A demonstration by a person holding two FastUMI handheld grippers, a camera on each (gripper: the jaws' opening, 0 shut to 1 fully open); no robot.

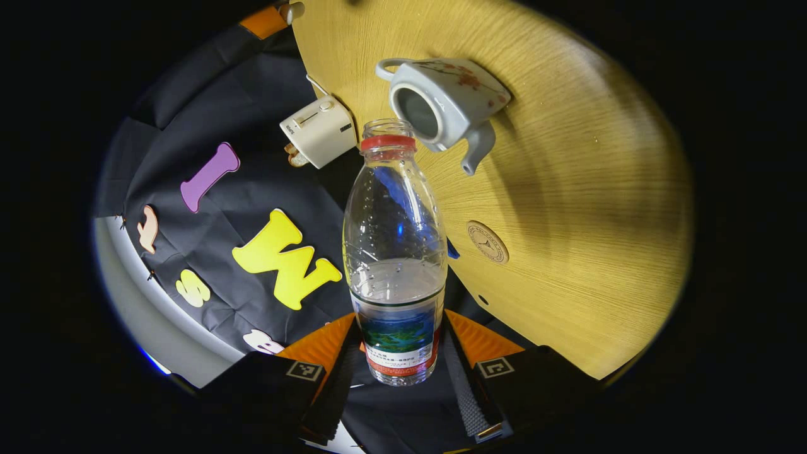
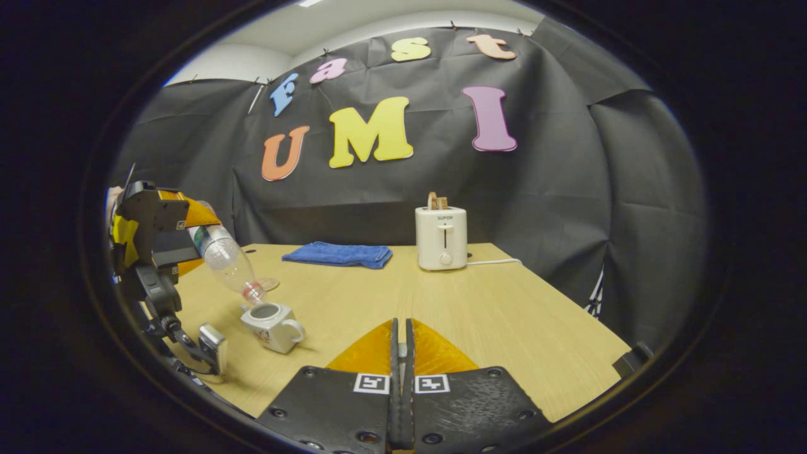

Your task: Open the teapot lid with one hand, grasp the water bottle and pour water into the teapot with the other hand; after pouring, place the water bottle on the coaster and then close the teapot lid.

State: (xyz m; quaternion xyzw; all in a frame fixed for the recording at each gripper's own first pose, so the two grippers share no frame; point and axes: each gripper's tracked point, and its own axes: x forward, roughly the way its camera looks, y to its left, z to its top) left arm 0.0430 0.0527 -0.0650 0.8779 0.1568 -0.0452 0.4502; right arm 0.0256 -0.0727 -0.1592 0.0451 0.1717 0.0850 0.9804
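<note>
My left gripper [image 1: 400,328] is shut on the lower part of a clear water bottle [image 1: 394,239] with a red neck ring and no cap. The bottle is partly full and tilted mouth-down. Its mouth hangs just above the white teapot [image 1: 454,94], which stands lidless on the table. The right gripper view shows the same tilted bottle [image 2: 227,261] over the teapot [image 2: 272,325]. My right gripper [image 2: 401,343] is held well to the side with its fingers pressed together on a small pale piece, the lid's knob. A round coaster [image 1: 487,242] lies near the teapot.
A white toaster [image 2: 441,236] stands at the back of the wooden table [image 2: 504,315], with a folded blue cloth [image 2: 338,254] to its left. The table's right half is bare wood.
</note>
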